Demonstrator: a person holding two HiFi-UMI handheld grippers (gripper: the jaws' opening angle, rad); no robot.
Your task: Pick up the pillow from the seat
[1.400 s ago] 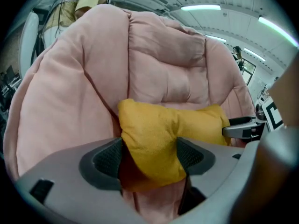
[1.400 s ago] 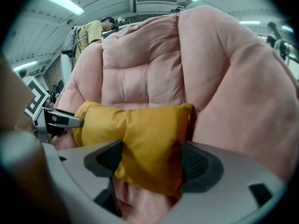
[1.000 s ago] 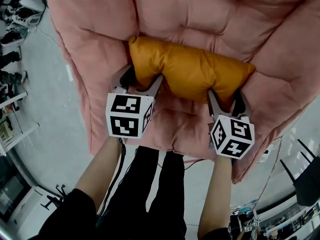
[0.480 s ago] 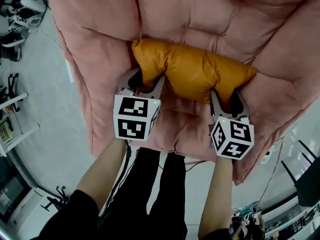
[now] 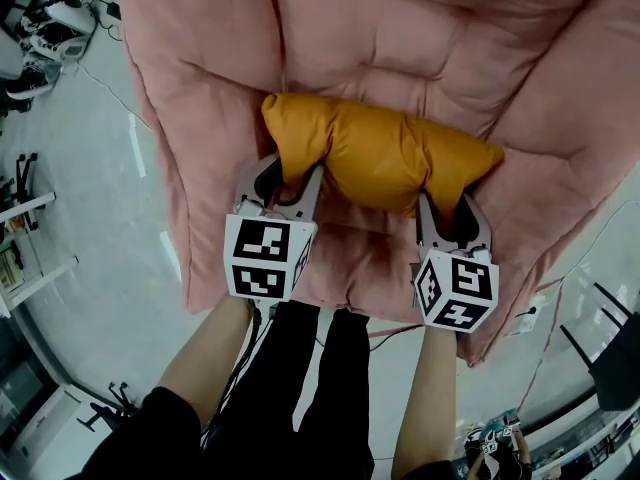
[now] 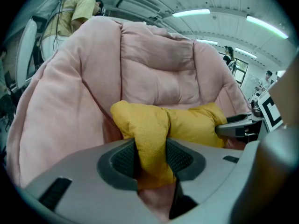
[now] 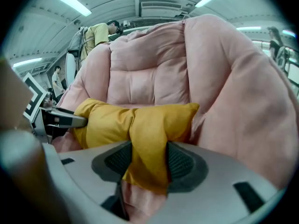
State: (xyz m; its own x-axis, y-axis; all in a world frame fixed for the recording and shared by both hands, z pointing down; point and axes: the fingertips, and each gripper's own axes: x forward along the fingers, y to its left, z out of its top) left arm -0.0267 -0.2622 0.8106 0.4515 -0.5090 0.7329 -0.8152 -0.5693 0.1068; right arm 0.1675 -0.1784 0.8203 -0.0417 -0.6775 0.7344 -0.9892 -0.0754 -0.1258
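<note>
on the pink quilted fabric seat (image 5: 400,28), the mustard-yellow stuffed fabric pillow (image 5: 385,153) lies crosswise, not yet lifted. left gripper (image 5: 289,180) jaws are closing, pinching its left end; right gripper (image 5: 451,211) jaws, also closing, pinch its right end. a second ago both stood wider. the lift remains.

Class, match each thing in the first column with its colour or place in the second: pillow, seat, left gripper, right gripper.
1 pillow
2 seat
3 left gripper
4 right gripper

A pink
B pillow's end at the head view's right
C mustard yellow
D pillow's end at the head view's left

Pairs: 1-C, 2-A, 3-D, 4-B. Both grippers' jaws are closing with pillow fabric between them.
</note>
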